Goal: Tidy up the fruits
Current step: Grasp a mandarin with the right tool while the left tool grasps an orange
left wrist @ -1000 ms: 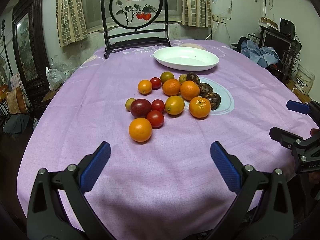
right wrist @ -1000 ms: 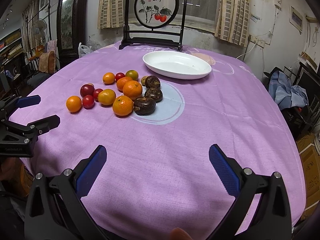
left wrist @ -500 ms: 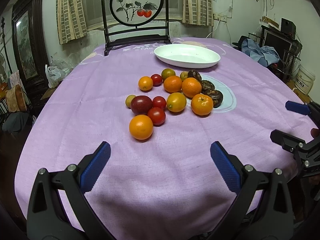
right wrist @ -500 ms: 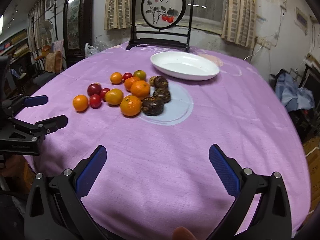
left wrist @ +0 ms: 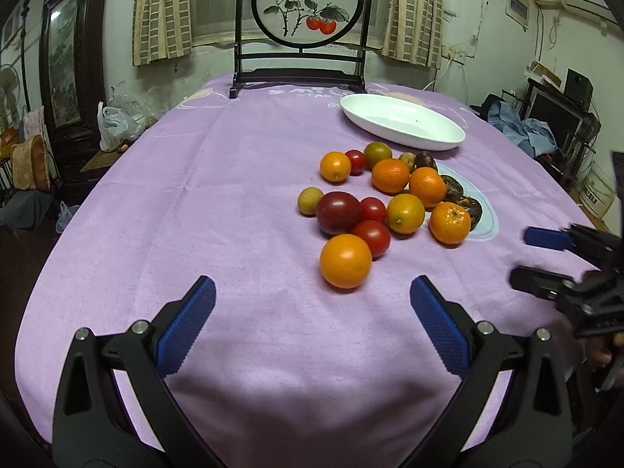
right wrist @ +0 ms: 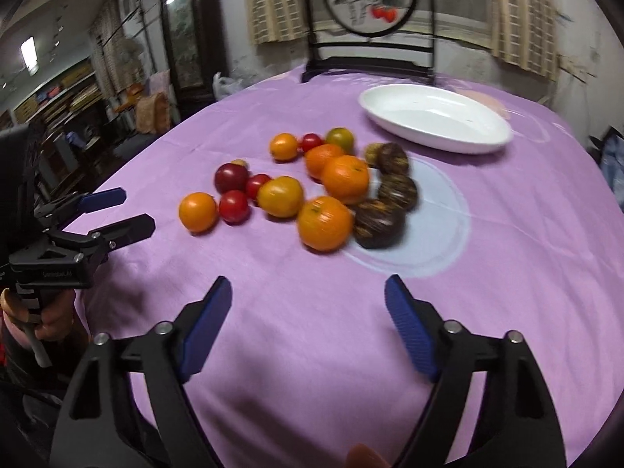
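The fruits (left wrist: 386, 202) lay loose in a cluster on the purple tablecloth (left wrist: 218, 202), right of the cloth's middle in the left wrist view: oranges, small red tomatoes, a dark red plum-like one, a few green-yellow ones and three dark brown wrinkled ones at the far right of the heap. One orange (left wrist: 345, 260) sat nearest the left gripper (left wrist: 312, 312), just ahead of its fingertips and touching a red tomato (left wrist: 372, 237) behind it. The white oval dish (left wrist: 401, 123) stood beyond the cluster, near it but apart, and held nothing. So, by my reading, the sorting had not started: every fruit was still on the cloth, none in the dish.

The left gripper's jaws stood wide apart with only cloth between them. The right gripper (right wrist: 308, 306) was closing its jaws, nothing between them, and pointed toward the orange-and-brown side of the heap.

Open cloth spread wide to the left of the fruit and in front of both grippers, so approach room looked ample. The table's rim curved away close on the right, and a framed round screen (left wrist: 306, 11) stood at the far edge behind the dish
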A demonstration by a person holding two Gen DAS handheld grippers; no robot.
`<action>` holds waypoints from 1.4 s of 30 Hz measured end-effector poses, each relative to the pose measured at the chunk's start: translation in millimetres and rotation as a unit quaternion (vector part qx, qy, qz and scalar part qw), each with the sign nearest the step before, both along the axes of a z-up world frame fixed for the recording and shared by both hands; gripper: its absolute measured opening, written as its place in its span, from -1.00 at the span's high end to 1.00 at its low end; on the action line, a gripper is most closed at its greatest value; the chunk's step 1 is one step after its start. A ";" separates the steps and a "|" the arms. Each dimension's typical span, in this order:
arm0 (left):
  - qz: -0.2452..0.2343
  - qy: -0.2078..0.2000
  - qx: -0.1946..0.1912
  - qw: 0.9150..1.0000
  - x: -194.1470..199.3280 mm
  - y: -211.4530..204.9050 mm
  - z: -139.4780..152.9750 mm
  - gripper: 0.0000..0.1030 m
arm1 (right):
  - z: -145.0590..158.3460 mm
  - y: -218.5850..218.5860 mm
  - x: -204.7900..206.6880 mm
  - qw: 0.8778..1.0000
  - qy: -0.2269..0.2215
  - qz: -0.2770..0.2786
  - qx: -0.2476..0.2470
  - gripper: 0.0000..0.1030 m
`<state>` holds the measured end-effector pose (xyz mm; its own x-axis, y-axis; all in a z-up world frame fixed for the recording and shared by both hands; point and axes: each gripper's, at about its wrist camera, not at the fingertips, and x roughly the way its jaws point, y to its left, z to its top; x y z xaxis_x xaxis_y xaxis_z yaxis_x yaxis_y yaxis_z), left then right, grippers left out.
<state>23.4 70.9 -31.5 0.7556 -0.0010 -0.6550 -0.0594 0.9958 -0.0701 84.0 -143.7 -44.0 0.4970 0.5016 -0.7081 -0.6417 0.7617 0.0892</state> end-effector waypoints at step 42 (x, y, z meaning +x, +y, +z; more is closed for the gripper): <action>-0.088 0.057 0.028 0.994 54.7 -26.5 -16.5 -0.07 | 4.3 15.8 72.9 0.992 0.018 0.125 0.023 0.13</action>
<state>78.2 44.3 -48.0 0.6683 -0.0887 -0.7386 0.1126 0.9935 -0.0175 157.0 -127.9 -39.8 0.3272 0.6386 -0.6965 -0.8063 0.5730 0.1466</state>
